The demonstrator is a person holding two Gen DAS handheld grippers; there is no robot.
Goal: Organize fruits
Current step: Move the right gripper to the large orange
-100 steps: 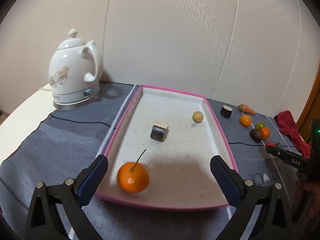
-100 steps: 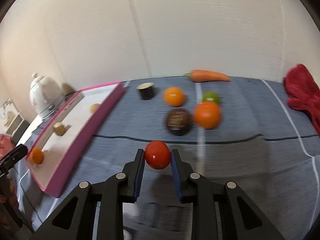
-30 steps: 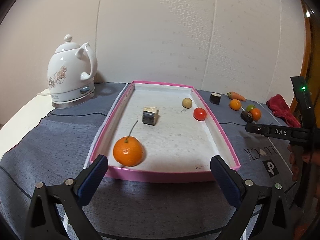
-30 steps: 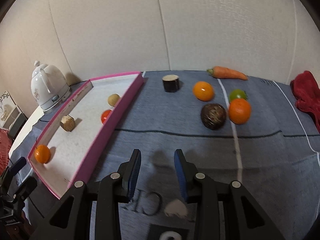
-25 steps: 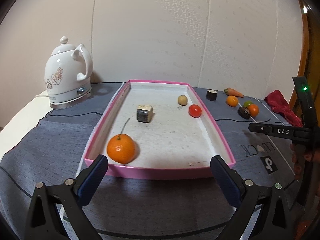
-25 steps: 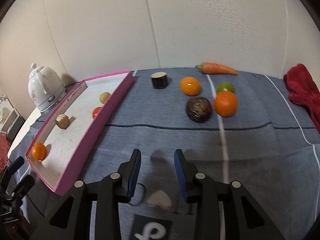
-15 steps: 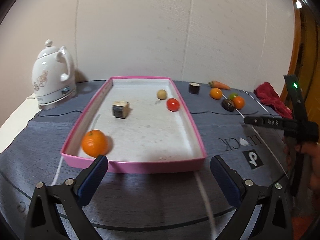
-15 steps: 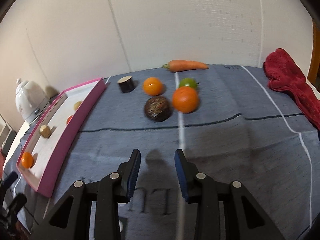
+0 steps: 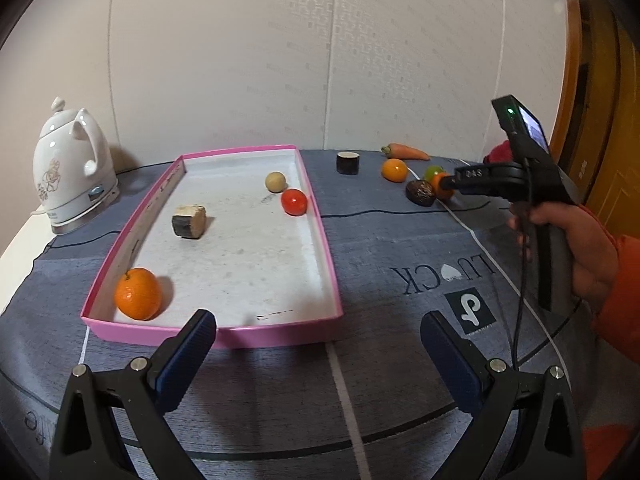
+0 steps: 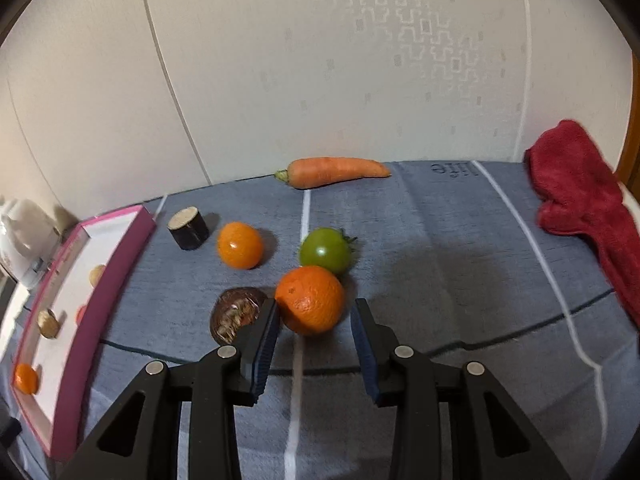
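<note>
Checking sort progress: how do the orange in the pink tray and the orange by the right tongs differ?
The tray orange lies inside the pink tray; the other orange lies on the grey cloth. The tray orange sits alone; the other sits between the open right tongs. Both are round and orange.

The right gripper (image 10: pixel 314 330) brackets an orange (image 10: pixel 310 304), jaws apart, left pad touching it. A green tomato (image 10: pixel 325 251) sits just behind, a dark fruit (image 10: pixel 236 314) beside. Carrot (image 10: pixel 332 172) near the surface's far edge; pink tray (image 10: pixel 100 284) left.
</note>
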